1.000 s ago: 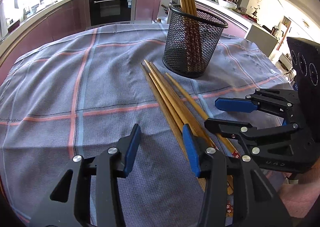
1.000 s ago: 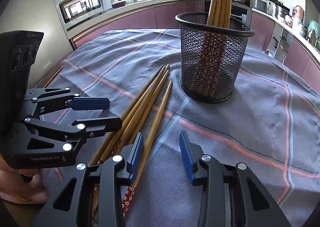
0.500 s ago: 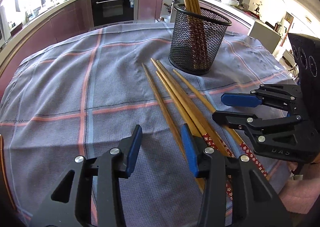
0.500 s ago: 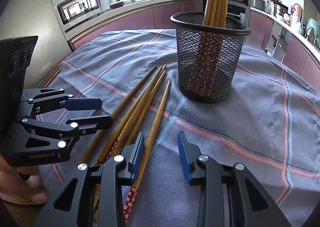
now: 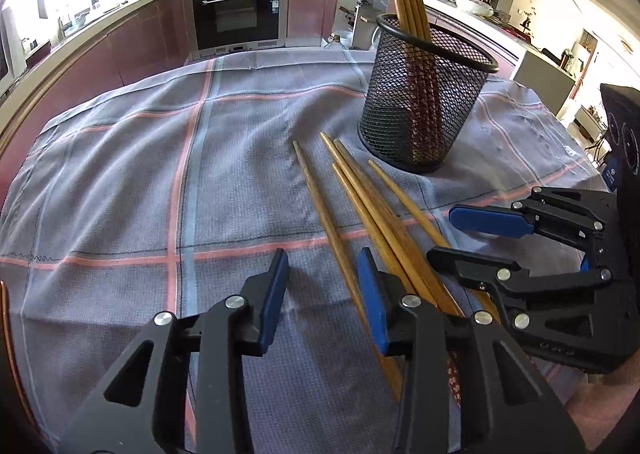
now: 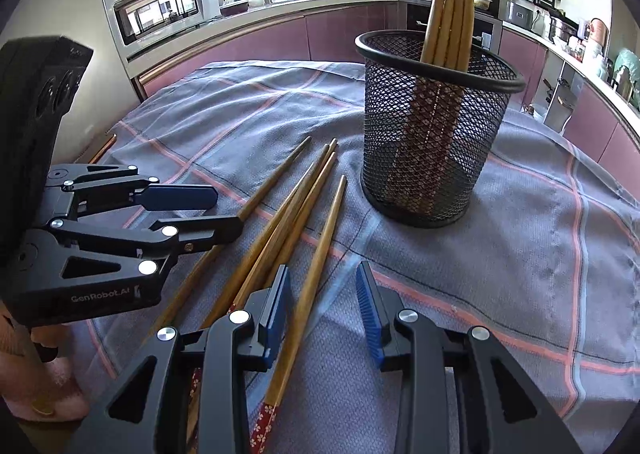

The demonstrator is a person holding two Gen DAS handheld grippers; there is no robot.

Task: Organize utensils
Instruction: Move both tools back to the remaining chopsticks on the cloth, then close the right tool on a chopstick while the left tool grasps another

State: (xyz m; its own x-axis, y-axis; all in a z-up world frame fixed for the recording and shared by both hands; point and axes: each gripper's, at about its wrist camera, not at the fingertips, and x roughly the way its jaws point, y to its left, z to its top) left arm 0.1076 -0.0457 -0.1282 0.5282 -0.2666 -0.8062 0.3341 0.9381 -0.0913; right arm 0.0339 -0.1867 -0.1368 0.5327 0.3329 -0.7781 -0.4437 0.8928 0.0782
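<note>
A black mesh holder (image 5: 424,106) (image 6: 432,134) stands on the cloth with several wooden chopsticks upright in it. Several more chopsticks (image 5: 360,210) (image 6: 288,222) lie loose on the cloth in front of it, their red patterned ends toward me. My left gripper (image 5: 322,286) is open and empty, low over the cloth just left of the loose chopsticks; it also shows in the right wrist view (image 6: 216,210). My right gripper (image 6: 322,298) is open and empty over the rightmost loose chopstick; it also shows in the left wrist view (image 5: 444,234).
A grey checked tablecloth (image 5: 160,174) covers the table. The table's edge runs at the left (image 5: 8,334). Kitchen counters, an oven (image 5: 236,14) and a microwave (image 6: 164,10) stand beyond the table.
Both grippers have drawn back a little toward me from the holder and the loose chopsticks. One chopstick now lies apart, left of the bundle. Both stay open.
</note>
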